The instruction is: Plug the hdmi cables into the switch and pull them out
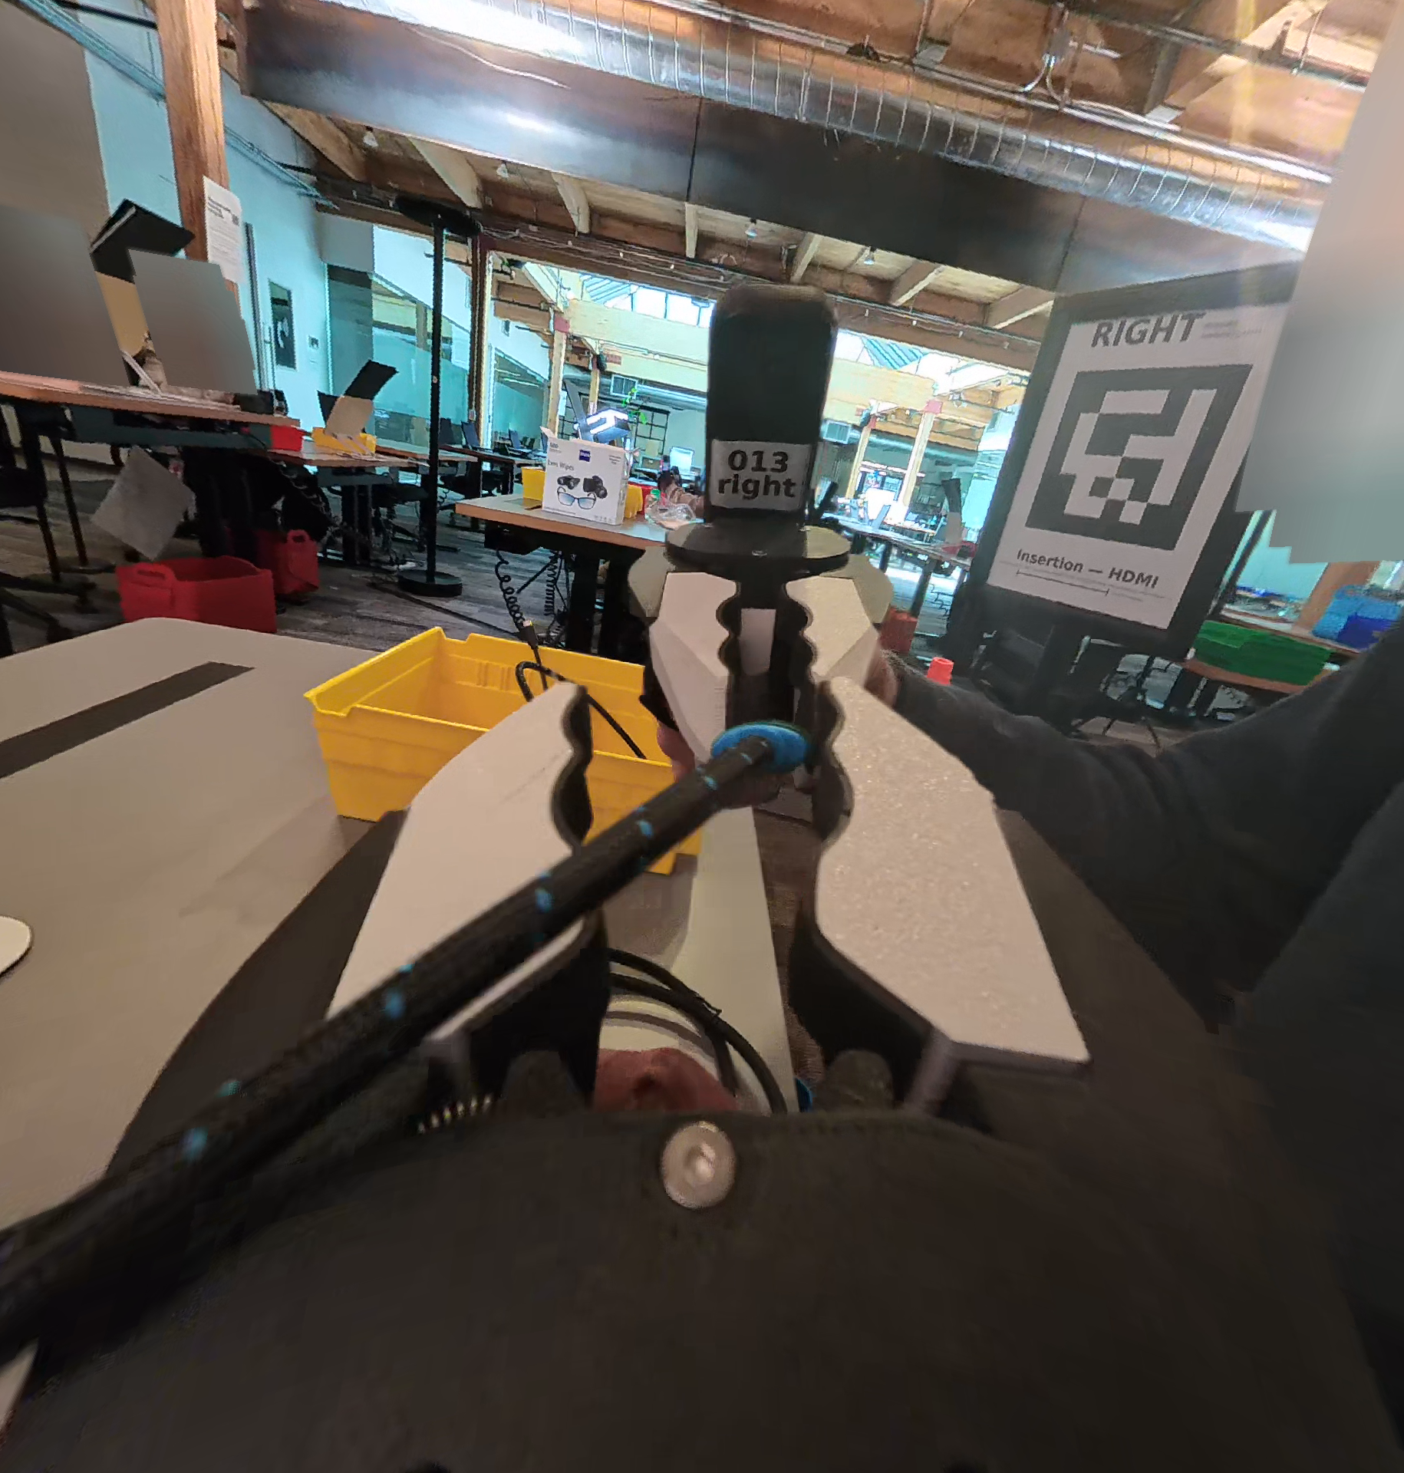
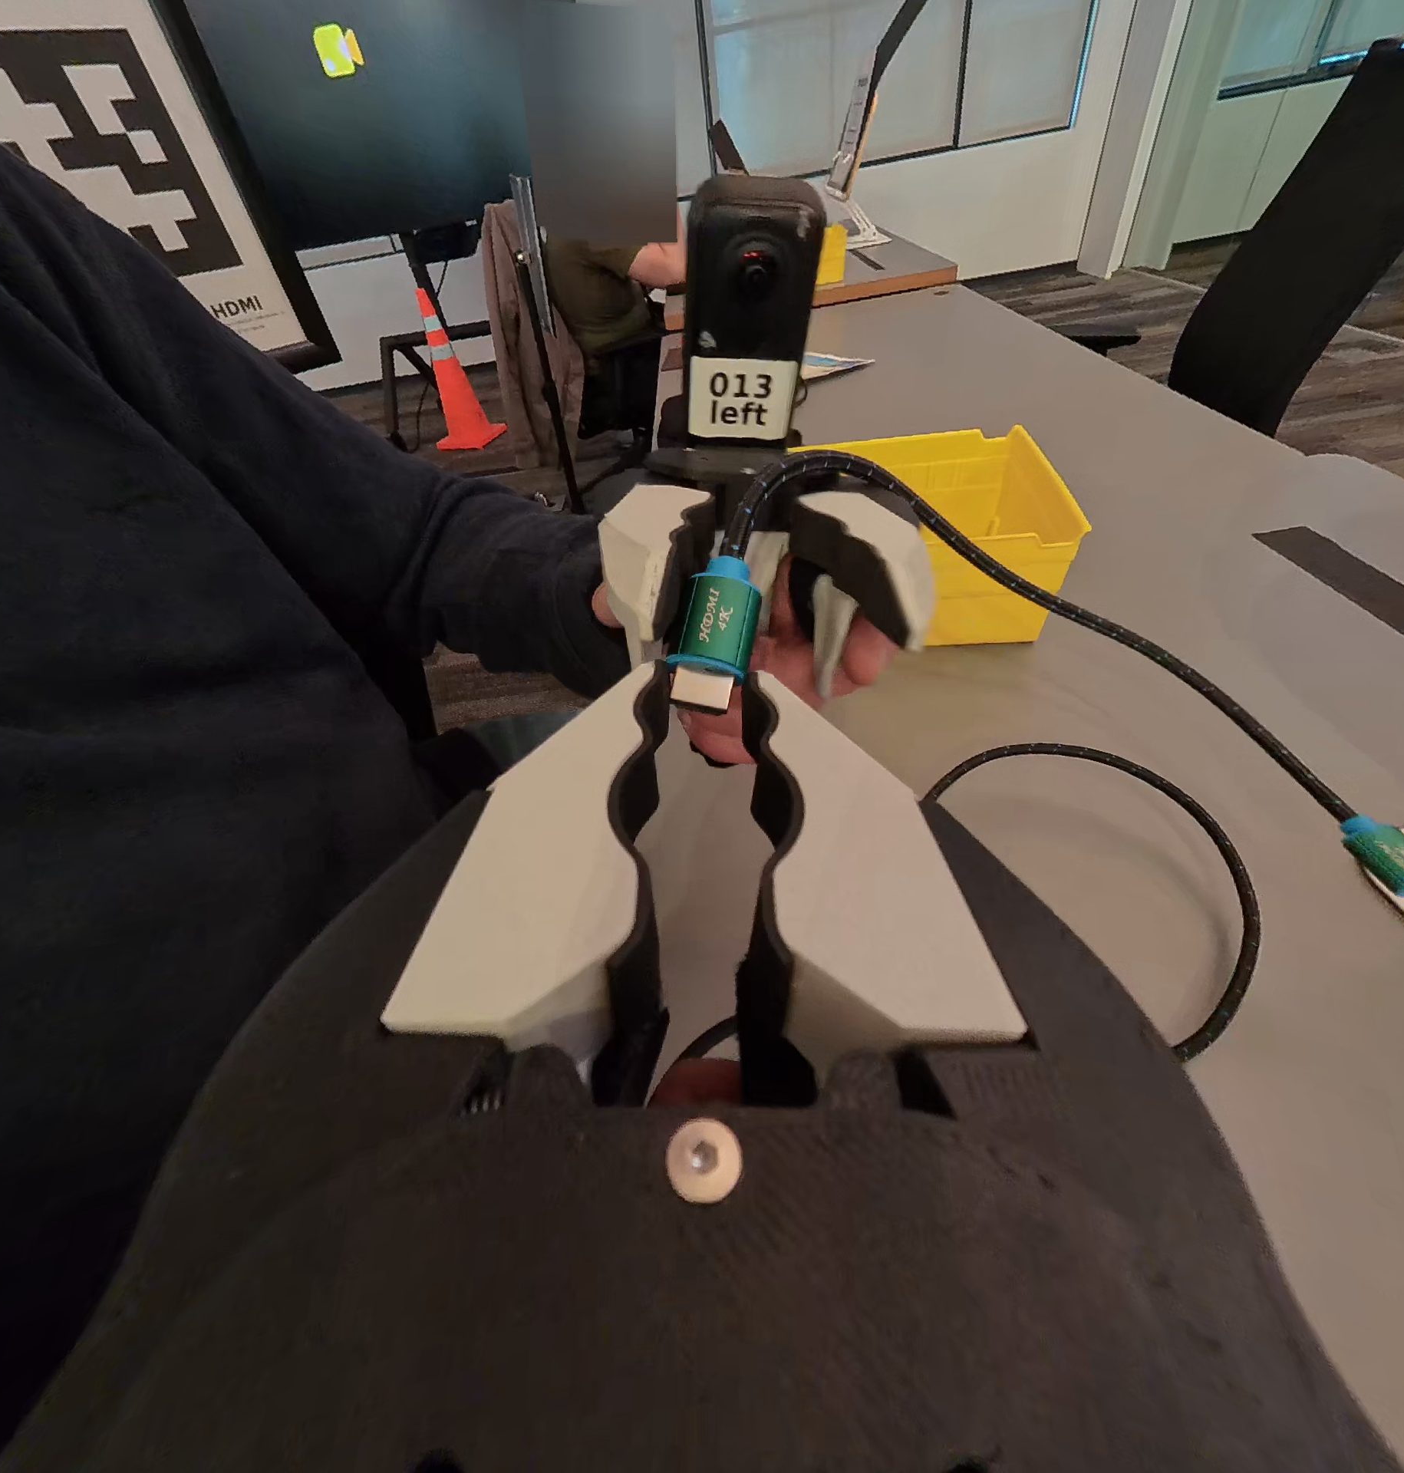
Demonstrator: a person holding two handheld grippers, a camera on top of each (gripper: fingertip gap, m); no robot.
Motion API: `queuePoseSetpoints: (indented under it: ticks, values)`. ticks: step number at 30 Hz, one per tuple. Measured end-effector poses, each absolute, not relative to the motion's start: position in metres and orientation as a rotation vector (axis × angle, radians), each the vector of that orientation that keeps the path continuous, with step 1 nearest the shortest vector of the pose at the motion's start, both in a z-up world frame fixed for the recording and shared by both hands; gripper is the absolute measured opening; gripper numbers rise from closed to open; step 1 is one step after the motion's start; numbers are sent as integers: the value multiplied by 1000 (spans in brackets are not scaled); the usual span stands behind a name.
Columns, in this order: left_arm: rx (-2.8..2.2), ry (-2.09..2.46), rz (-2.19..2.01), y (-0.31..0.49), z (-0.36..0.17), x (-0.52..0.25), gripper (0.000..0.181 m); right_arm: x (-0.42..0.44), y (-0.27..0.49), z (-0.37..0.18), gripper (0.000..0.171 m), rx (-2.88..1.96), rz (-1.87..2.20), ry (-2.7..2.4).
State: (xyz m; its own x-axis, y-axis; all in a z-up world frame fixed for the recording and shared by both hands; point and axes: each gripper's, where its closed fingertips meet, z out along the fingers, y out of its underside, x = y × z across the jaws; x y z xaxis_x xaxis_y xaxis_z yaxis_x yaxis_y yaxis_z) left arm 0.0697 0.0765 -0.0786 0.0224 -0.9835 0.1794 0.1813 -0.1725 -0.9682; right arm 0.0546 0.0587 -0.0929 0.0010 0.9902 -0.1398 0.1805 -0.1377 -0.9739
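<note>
- The HDMI plug [image 2: 711,630], green with blue ends, hangs in the air between the two tongs, which face each other; its metal tip sits between the tips of the right tongs [image 2: 707,701].
- Right tongs: spread, with a gap on either side of the metal tip, not pinching it.
- Left tongs [image 1: 703,757]: spread wide; the braided cable [image 1: 460,948] runs between the fingers. What carries the plug cannot be told.
- The cable loops over the grey desk [image 2: 1161,414] to a second plug [image 2: 1388,865] at the right edge.
- A yellow bin [image 2: 1002,526] stands behind on the desk.
</note>
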Motion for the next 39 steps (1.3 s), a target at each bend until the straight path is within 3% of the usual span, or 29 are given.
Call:
queuePoseSetpoints:
  ticks: [4,24,39]
  values:
    - [-1173,1028,-1317,68,-78,72,23,59,60,-96,17,-1465,1213,-1292]
    - [-1065,1248,-1025,55,-86,73,22,60,52,-104,16,-1488,1206,-1372]
    - [-1112,1224,-994,63,-85,71,22,60,64,-106,13,-1490,793,-1450]
